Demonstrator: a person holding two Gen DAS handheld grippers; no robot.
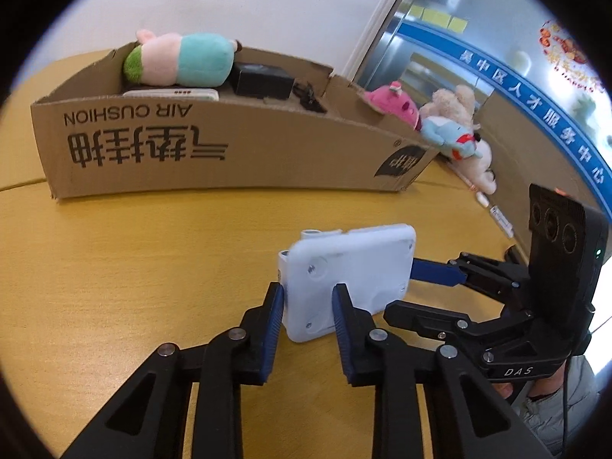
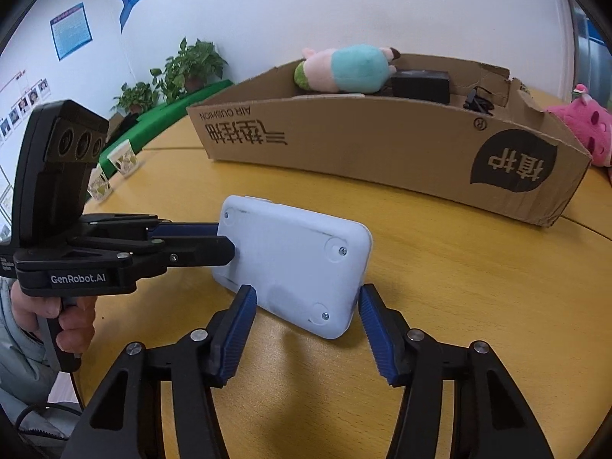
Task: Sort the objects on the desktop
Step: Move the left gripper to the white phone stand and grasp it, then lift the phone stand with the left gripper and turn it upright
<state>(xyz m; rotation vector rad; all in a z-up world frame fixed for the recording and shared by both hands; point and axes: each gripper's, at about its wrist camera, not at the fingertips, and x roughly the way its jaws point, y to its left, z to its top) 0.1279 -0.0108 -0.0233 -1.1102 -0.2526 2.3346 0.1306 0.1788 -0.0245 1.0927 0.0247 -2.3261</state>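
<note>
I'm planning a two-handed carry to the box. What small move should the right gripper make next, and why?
Probably close the right gripper on the white case. Its jaws are open and straddle one end of the case without gripping it, while the left gripper clamps the other end.

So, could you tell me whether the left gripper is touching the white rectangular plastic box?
Touching: the right wrist view shows the left gripper clamped on one end of the white plastic box.
</note>
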